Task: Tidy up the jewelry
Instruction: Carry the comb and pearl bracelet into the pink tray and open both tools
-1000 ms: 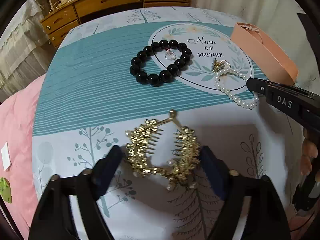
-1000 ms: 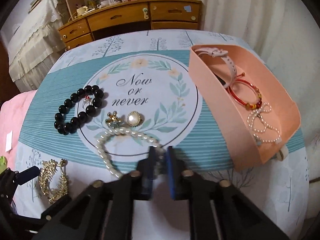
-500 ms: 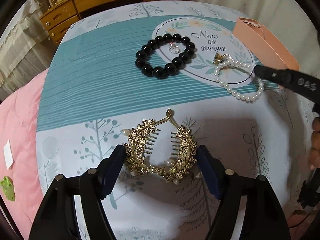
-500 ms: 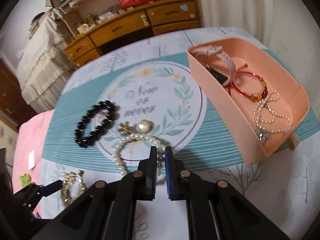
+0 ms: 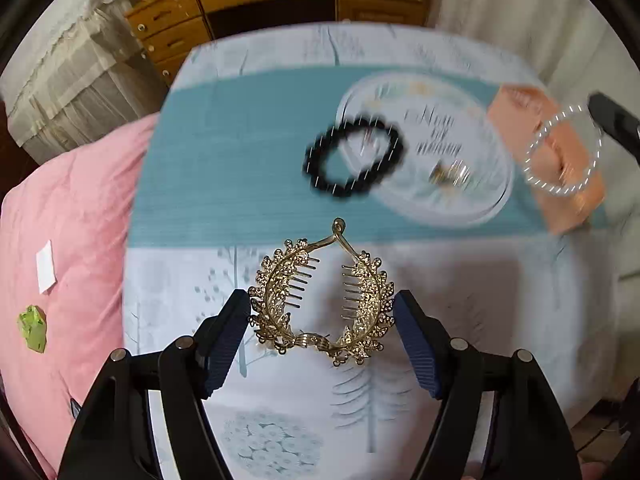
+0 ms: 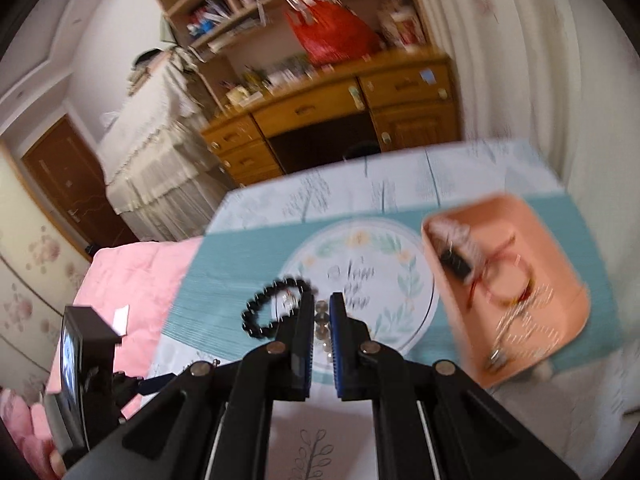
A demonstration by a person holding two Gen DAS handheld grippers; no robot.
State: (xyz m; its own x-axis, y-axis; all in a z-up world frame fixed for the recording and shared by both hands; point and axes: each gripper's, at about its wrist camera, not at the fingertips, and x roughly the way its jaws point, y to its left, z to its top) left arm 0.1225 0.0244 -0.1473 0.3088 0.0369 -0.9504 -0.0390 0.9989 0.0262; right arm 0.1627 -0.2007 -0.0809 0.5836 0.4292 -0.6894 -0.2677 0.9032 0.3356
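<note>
Left tongs (image 5: 322,312) pinching gold leaf hair comb (image 5: 322,304) above the table (image 5: 240,168), right tongs (image 6: 321,316) pressed on pearl bracelet (image 5: 562,150) dangling before the peach tray (image 6: 568,312), black bead bracelet (image 5: 354,160) left of tray

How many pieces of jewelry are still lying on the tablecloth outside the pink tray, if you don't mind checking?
2 clearly: the black bead bracelet and the gold brooch on the round print. The gold hair comb sits between the left gripper's pads, apparently lifted. Blur may hide smaller pieces.
</note>
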